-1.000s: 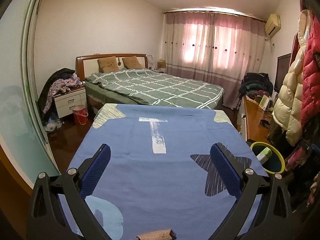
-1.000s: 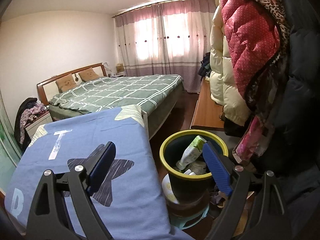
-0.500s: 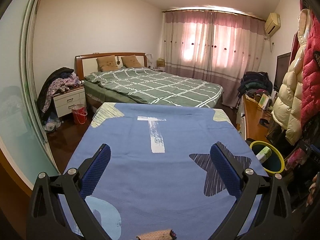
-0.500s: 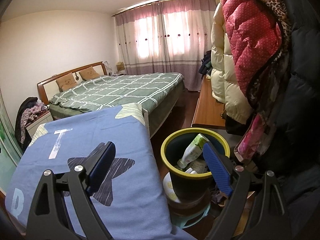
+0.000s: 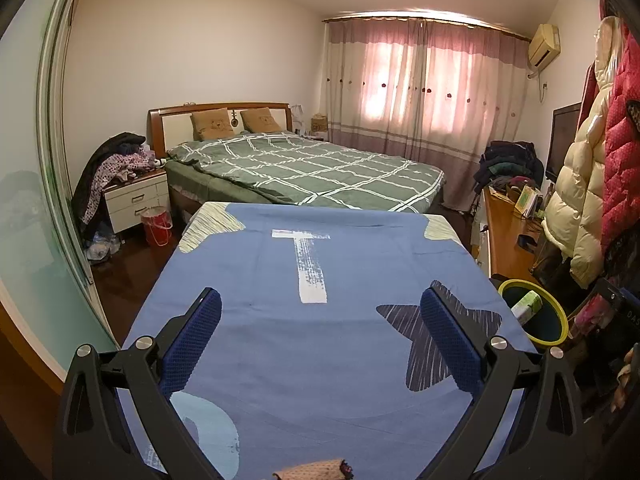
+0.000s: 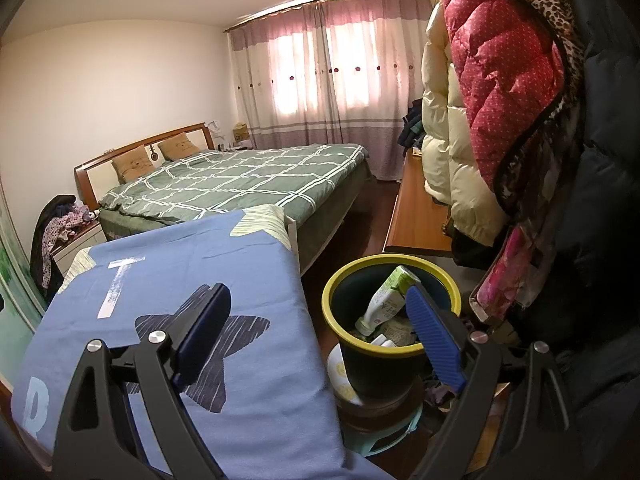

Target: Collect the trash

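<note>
A dark bin with a yellow rim (image 6: 352, 344) stands to the right of a table covered with a blue cloth (image 6: 168, 280). It holds a white and green bottle (image 6: 386, 296) and other trash. The bin also shows in the left wrist view (image 5: 550, 322) at the right edge. My right gripper (image 6: 316, 300) is open and empty, its right finger in front of the bin. My left gripper (image 5: 320, 308) is open and empty above the blue cloth (image 5: 312, 320). A small brownish scrap (image 5: 316, 472) lies at the cloth's near edge.
A bed with a green checked cover (image 5: 304, 168) lies behind the table. A nightstand with clothes (image 5: 134, 196) and a red bucket (image 5: 157, 225) are at the left. Coats (image 6: 500, 100) hang at the right above a wooden desk (image 5: 508, 236). The bin rests on a small stool (image 6: 380, 436).
Both views have shifted slightly, the right gripper a little closer to the bin. Both grippers remain open and empty.
</note>
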